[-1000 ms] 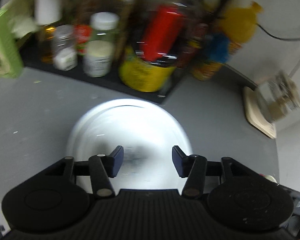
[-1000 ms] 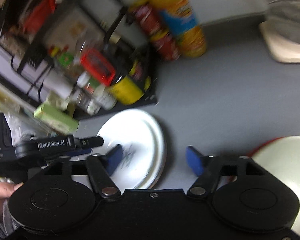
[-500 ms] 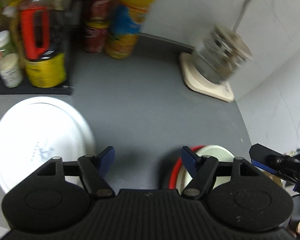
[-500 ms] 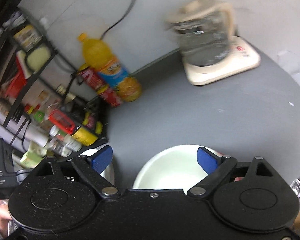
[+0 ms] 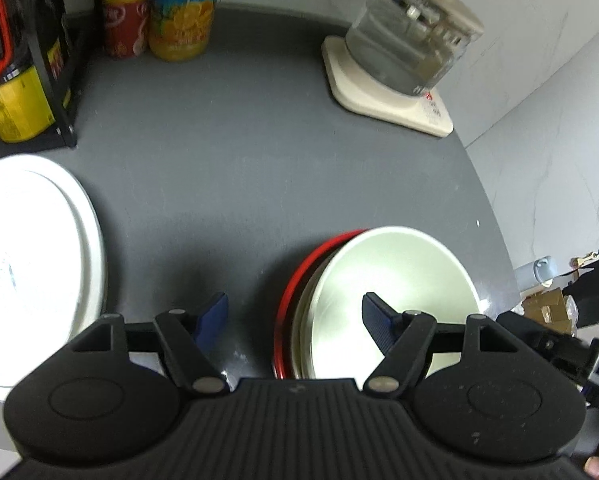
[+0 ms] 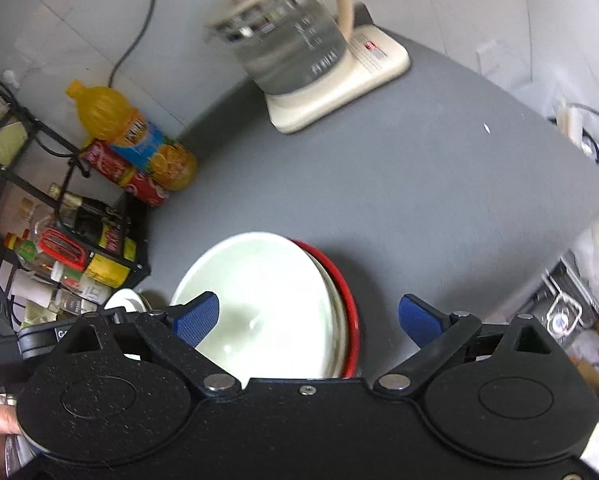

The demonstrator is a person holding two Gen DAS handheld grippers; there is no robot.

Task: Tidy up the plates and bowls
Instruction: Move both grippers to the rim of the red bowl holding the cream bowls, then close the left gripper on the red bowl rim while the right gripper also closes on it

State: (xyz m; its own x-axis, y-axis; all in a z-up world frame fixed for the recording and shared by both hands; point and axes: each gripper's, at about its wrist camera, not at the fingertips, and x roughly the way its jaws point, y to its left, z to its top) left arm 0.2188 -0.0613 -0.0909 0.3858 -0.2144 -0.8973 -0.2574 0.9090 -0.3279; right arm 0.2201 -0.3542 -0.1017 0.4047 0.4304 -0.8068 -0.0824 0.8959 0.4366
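Both hand-held grippers, left [image 5: 295, 316] and right [image 6: 307, 318], hover with jaws spread wide and empty above the pale bowl [image 5: 391, 296] nested on a red-rimmed plate [image 5: 299, 280], near the front of the grey surface [image 5: 239, 152]. A white plate [image 5: 35, 264] lies apart to the left. These look rigid, glazed, slippery and breakable; pinching a rim edge seems safest

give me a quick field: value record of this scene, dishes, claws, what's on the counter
surface: grey counter
dishes: white plate on the left; pale bowl stacked with a red dish under it
left claw: open, empty, over the stack's left rim
right claw: open, empty, over the stack's right side
other items: glass kettle on its base, orange drink bottle, red can, rack of condiments
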